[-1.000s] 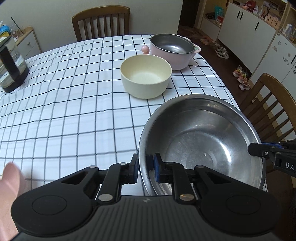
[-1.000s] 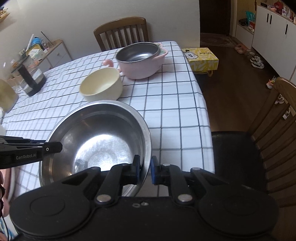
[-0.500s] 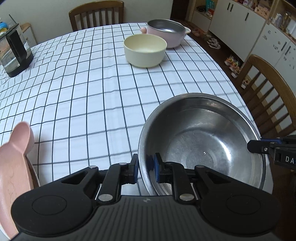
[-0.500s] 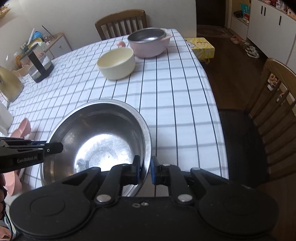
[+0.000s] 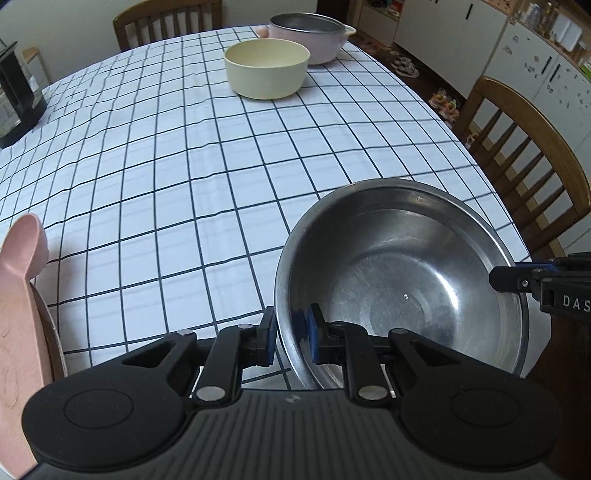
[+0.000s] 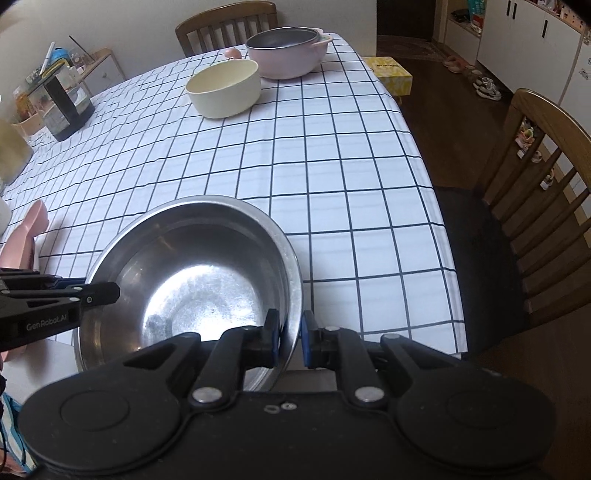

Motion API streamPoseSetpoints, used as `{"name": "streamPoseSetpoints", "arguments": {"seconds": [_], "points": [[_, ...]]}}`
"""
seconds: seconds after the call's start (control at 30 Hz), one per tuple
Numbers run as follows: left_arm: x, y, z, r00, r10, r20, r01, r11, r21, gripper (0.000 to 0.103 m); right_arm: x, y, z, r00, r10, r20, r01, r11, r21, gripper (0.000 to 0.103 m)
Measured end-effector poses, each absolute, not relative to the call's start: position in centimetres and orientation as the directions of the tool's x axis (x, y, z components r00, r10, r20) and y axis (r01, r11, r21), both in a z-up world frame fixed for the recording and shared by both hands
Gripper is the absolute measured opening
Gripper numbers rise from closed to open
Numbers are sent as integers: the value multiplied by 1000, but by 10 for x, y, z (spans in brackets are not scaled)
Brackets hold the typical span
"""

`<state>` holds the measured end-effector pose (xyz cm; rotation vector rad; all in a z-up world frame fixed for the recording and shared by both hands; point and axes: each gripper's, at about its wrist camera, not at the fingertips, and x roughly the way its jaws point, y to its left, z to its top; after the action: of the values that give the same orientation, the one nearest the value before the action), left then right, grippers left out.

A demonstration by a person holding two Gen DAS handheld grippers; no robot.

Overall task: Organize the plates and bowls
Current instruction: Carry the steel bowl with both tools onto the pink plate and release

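A large steel bowl [image 5: 402, 280] is held over the near edge of the checked table [image 5: 207, 177]. My left gripper [image 5: 291, 334] is shut on its left rim. My right gripper [image 6: 288, 338] is shut on its right rim; the bowl also shows in the right wrist view [image 6: 192, 273]. A cream bowl [image 5: 266, 68] stands far across the table, with a pink pot [image 5: 308, 37] just behind it. Both also show in the right wrist view, the cream bowl [image 6: 223, 88] and the pink pot [image 6: 288, 51].
A pink plate-like piece [image 5: 18, 295] lies at the near left edge. A dark glass jug [image 5: 16, 99] stands at the far left. Wooden chairs stand on the right [image 5: 524, 147] and at the far end [image 5: 170, 18]. A yellow box [image 6: 388, 72] lies on the floor.
Both grippers have drawn the steel bowl back toward the near edge of the table. The cream bowl and pink pot now lie farther away. The pink piece has come into view at left.
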<state>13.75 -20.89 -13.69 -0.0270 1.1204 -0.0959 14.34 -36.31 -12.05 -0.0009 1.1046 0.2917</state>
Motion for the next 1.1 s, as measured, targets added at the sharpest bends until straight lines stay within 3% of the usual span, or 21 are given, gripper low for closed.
{"name": "streamPoseSetpoints", "arguments": {"seconds": [0.23, 0.37, 0.93, 1.0, 1.1], "points": [[137, -209, -139, 430, -104, -897, 104, 992, -66, 16, 143, -364, -128, 421, 208, -883, -204, 970, 131, 13], [138, -208, -138, 425, -116, -898, 117, 991, -72, 16, 143, -364, -128, 419, 205, -884, -185, 973, 138, 22], [118, -196, -109, 494, -142, -858, 139, 987, -83, 18, 129, -359, -100, 500, 186, -846, -158, 980, 122, 34], [115, -193, -102, 511, -151, -846, 140, 986, -92, 22, 126, -356, -94, 509, 192, -839, -163, 979, 125, 34], [111, -190, -89, 546, -153, -824, 136, 986, -93, 37, 120, -351, -84, 529, 197, -825, -177, 977, 120, 38]]}}
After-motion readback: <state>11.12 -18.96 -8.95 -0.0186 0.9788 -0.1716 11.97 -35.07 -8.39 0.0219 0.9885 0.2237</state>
